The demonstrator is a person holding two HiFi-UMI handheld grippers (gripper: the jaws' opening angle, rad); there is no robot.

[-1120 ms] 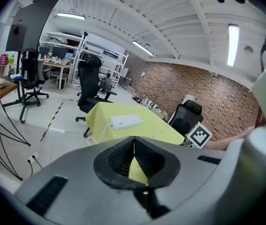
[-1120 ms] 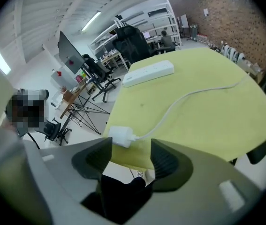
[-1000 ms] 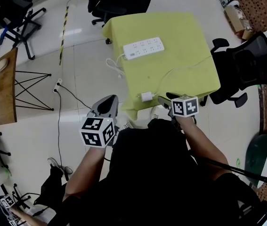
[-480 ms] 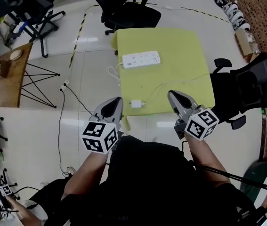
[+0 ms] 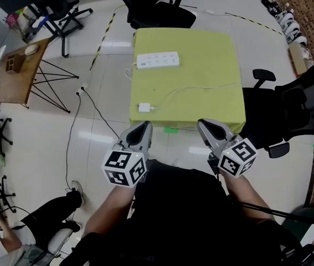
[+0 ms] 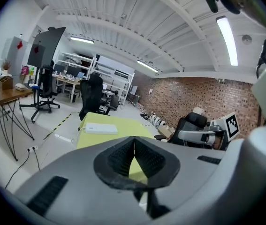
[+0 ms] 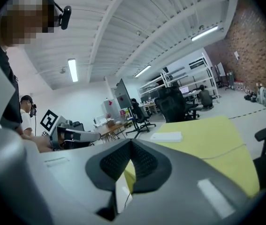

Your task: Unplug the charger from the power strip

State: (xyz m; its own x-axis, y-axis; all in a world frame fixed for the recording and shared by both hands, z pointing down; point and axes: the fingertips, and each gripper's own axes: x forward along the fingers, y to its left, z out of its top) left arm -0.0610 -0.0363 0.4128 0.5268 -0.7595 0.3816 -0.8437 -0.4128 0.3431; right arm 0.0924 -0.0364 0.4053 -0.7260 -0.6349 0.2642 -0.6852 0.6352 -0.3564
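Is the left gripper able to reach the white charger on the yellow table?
Probably yes. The charger lies bare on the table near its front edge, nothing before it. The left gripper hangs short of that edge with shut jaws, so it must advance and open.

White charger (image 5: pixel 144 107) apparently off power strip (image 5: pixel 158 60)

The power strip (image 5: pixel 157 60) and charger (image 5: pixel 144 107) are white, the table cover (image 5: pixel 201 49) yellow-green.

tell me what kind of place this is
Probably an open workshop or lab office: black rolling office chairs stand around, metal shelves loaded with gear line the far side, and one side is a bare brick wall.
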